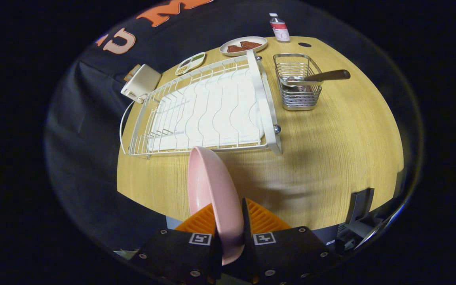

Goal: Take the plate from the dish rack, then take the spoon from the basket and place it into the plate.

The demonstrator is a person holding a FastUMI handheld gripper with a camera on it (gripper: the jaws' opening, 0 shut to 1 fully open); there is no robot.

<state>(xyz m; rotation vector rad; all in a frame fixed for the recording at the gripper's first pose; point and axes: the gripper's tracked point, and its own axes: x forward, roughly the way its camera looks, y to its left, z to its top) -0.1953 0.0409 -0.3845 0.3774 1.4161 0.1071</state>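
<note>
Gripper view is taken up in its lower part by the gripper (229,221), whose two fingers are pressed against the two faces of a pale pink round plate (212,194); the plate is held on edge between them, its rim rising ahead of the fingertips and its hollow side turned toward the left finger – a firm clasp, with both pads seen in contact. The plate is held above the near part of a light wooden round table (331,158), just in front of the white wire dish rack (208,111), which is taken here as the landmark.

The dish rack is seen lying on the table with a white drip tray under its wires; its slots are seen without any dish. To the right of the rack, a little apart from it, a small silver wire basket (297,83) is set; a spoon with a metal bowl and a dark brown wooden handle (319,77) is laid across the basket's rim, the handle sticking out on the side away from the rack. Beyond the rack's far end a white oval dish with reddish-brown pieces (244,46) is placed; beside that, a narrow tray with greenish and dark fillings (190,62). Further beyond the basket a small clear bottle with a red-and-white label (279,27) is stood upright. At the rack's left far corner a white boxy object (141,83) is found, partly off the table edge.
</note>
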